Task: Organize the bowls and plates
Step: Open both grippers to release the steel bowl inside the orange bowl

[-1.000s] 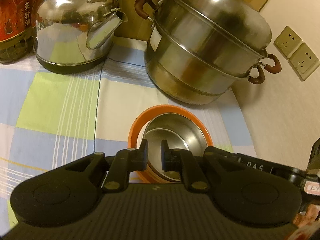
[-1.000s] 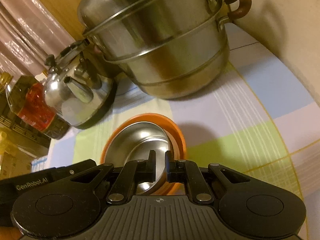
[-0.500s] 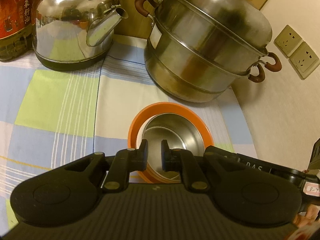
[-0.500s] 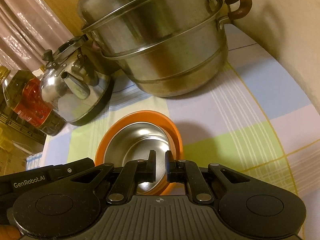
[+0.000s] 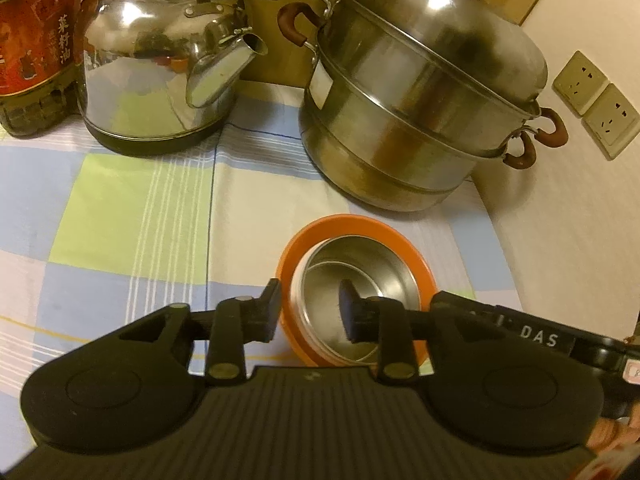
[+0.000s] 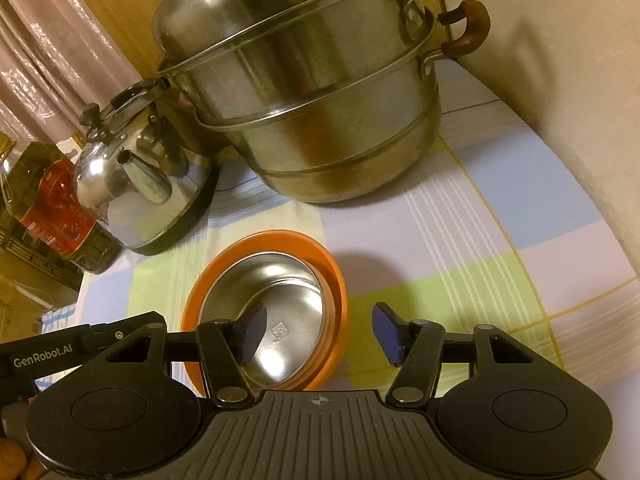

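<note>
In the left wrist view, the left gripper [image 5: 310, 307] points down at a shiny steel bowl [image 5: 356, 276] that sits inside an orange bowl [image 5: 420, 258]. Its jaws are opening. One finger is outside the orange rim on the left, and the other finger is over the inside of the steel bowl, so the near rims of both bowls are between the fingers, but the pads do not press on them. The two bowls rest on a checked tablecloth [image 5: 132, 216] with blue, green and white squares. Behind them stands a big steel steamer pot [image 5: 420, 120] with brown handles, and to its left a steel kettle [image 5: 160, 80]. A bottle of oil with a red label [image 5: 32, 40] stands at the far left. Two wall sockets [image 5: 596, 108] are on the wall at the right. Part of the other gripper, a black bar with letters on it, shows at the right edge. In the right wrist view, the right gripper [image 6: 318, 334] is also opening its jaws, and they are wide apart. Its left finger is over the steel bowl [image 6: 280, 300], and its right finger is over the cloth [image 6: 500, 240], outside the orange bowl [image 6: 340, 276]. The pads touch nothing. The steamer pot [image 6: 320, 112] stands behind, with the kettle [image 6: 136, 184] and the oil bottle [image 6: 48, 208] to its left. A pink curtain [image 6: 52, 60] hangs in the far corner.
</note>
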